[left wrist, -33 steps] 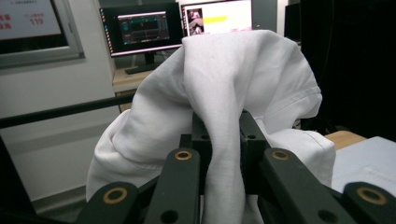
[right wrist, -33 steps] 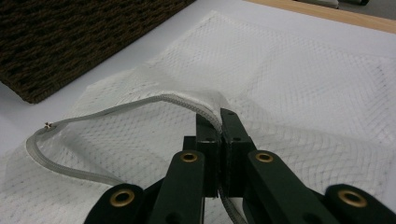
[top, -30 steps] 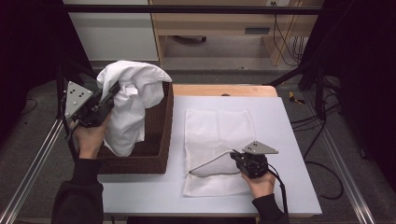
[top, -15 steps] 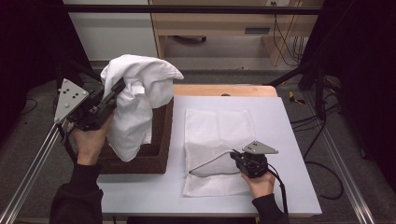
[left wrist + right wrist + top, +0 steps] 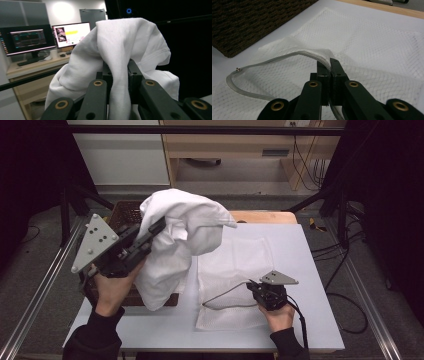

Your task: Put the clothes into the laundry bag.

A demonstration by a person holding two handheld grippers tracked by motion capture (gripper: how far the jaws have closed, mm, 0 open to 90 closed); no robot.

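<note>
Dark woven wicker basket (image 5: 125, 212) sits at the left edge of the white table (image 5: 310, 270), its rim reaching that edge and most of it hidden by cloth. Above it the left gripper (image 5: 150, 234) is raised clear of the tabletop, its jaws pinching a fold of the crumpled white cotton garment (image 5: 185, 235); in the left gripper view the cloth (image 5: 120, 62) is squeezed between the two black jaws and drapes over both of them. The garment hangs free in the air, its lower end dangling over the basket's right rim and the table just beside it.

To the right, a white mesh laundry bag (image 5: 235, 270) lies flat on the table, its left edge near the basket. The right gripper (image 5: 252, 287) sits low at the bag's near end, jaws pressed together on the grey zipper edge (image 5: 312, 55), lifting it so the mouth gapes toward the basket. Bare tabletop runs along the bag's right side up to the table's right edge, and a narrow strip lies along the near edge.
</note>
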